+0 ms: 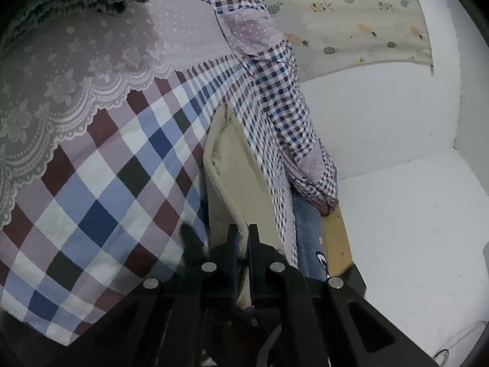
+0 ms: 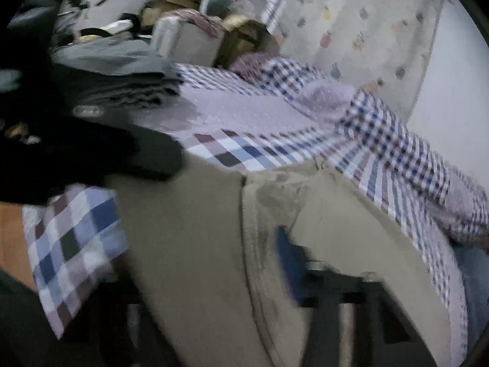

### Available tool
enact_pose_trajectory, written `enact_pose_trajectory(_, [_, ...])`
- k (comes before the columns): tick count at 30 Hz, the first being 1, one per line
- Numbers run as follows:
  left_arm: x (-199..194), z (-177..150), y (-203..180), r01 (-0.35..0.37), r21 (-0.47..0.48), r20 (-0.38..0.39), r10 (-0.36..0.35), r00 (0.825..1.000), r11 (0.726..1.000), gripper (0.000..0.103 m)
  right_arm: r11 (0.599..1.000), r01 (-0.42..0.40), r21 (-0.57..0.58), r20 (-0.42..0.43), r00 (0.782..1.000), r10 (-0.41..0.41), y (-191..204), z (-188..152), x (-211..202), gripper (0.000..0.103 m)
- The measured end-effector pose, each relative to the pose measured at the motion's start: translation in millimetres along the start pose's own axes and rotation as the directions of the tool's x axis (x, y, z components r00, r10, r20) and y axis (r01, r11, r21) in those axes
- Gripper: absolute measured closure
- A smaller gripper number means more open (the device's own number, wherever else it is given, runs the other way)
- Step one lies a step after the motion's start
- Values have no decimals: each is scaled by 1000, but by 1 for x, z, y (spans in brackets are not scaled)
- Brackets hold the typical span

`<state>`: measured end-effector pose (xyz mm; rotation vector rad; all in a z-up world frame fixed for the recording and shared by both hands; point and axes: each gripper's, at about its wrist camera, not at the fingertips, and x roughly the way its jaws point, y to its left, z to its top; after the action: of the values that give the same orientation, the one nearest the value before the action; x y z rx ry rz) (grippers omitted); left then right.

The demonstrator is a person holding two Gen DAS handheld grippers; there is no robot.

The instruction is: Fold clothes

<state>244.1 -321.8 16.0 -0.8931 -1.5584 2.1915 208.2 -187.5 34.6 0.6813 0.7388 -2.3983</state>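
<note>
My left gripper (image 1: 241,238) has its jaws pinched tight on an edge of the beige garment (image 1: 232,165); the cloth rises straight ahead of the fingers as a narrow upright band, its long axis running away from me over the checked bedspread (image 1: 101,202). In the right wrist view the same beige garment (image 2: 195,244) spreads wide and slack across the bed's near edge; my right gripper (image 2: 308,263) is blurred and half buried in it, so I cannot tell whether it grips. I judge the left hand nearer the held edge; the fold likely turns on drawing that edge taut along its length; folded dark clothes (image 2: 122,70) sit beyond.
</note>
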Motion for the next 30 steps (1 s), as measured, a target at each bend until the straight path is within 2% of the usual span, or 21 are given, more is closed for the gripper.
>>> enact_pose_trajectory(2, [-1, 4, 2, -20, 2, -2, 20, 1000, 1000, 99, 998, -16, 64, -49, 999, 19, -8, 4, 12, 92])
enact_pose_trajectory(5, [-4, 11, 4, -66, 2, 3, 66, 998, 998, 99, 990, -64, 127, -65, 995, 72, -20, 5, 17, 98])
enact_pose_trajectory(6, [-5, 17, 4, -67, 4, 11, 67, 998, 998, 93, 988, -79, 136, -60, 994, 88, -23, 5, 15, 98])
enact_pose_trajectory(8, [-4, 31, 2, -77, 25, 19, 77, 997, 997, 68, 985, -103, 142, -44, 993, 110, -27, 4, 8, 98])
enact_pose_trajectory(9, [0, 40, 0, -93, 48, 17, 92, 996, 995, 48, 983, -115, 144, -35, 992, 121, -30, 4, 5, 98])
enact_pose_trajectory(10, [5, 48, -4, -116, 79, 9, 115, 993, 990, 40, 981, -126, 145, -25, 991, 131, -33, 4, 1, 98])
enact_pose_trajectory(12, [26, 66, -15, -208, 170, -32, 217, 976, 963, 40, 980, -138, 143, -10, 990, 141, -37, 5, -5, 99])
enact_pose_trajectory(13, [37, 73, -19, -232, 206, -57, 248, 967, 951, 40, 979, -144, 142, -3, 989, 146, -38, 6, -8, 99])
enact_pose_trajectory(18, [103, 110, -37, -224, 309, -199, 293, 935, 924, 40, 970, -166, 179, 24, 986, 164, -52, 6, -23, 99])
enact_pose_trajectory(22, [152, 130, -44, -217, 361, -275, 326, 905, 907, 40, 962, -186, 202, 36, 983, 182, -60, 4, -30, 99])
enact_pose_trajectory(28, [216, 162, -41, -234, 427, -322, 388, 864, 873, 40, 949, -205, 241, 41, 979, 201, -72, -4, -37, 99])
enact_pose_trajectory(30, [230, 171, -38, -235, 440, -325, 398, 858, 867, 41, 946, -209, 248, 42, 978, 205, -74, -6, -39, 99])
